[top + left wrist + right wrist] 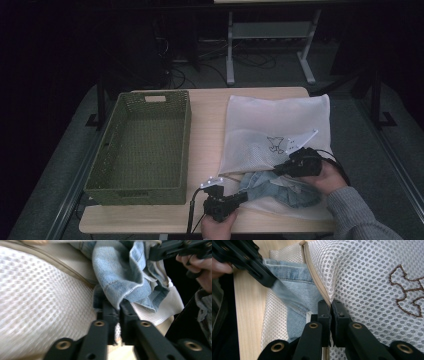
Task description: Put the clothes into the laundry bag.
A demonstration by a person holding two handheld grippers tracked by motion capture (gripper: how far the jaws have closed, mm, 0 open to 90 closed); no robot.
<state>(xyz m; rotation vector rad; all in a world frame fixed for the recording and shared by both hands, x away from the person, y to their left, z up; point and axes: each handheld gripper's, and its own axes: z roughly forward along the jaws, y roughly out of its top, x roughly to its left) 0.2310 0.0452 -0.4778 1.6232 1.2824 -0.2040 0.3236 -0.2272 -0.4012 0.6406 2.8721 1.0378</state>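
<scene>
A wooden table [210, 107] is seen from above, with a green woven basket [142, 147] standing on its left half and a white mesh laundry bag [272, 125] lying flat on its right half. A small brown figure [409, 293] is stitched on the bag. A blue denim garment [277, 190] is bunched at the near, open end of the bag, partly inside it and partly spilling onto the mesh beneath.

The left gripper [242, 197] is held in a hand [217, 227] at the table's near edge. In the left gripper view its jaws are pressed together on a fold of the denim garment [120, 275].

The right gripper [277, 170] is held just right of it, over the bag's opening. In the right gripper view its jaws are pinched on the bag's zipper edge [318, 287], with the denim lying beside them.
</scene>
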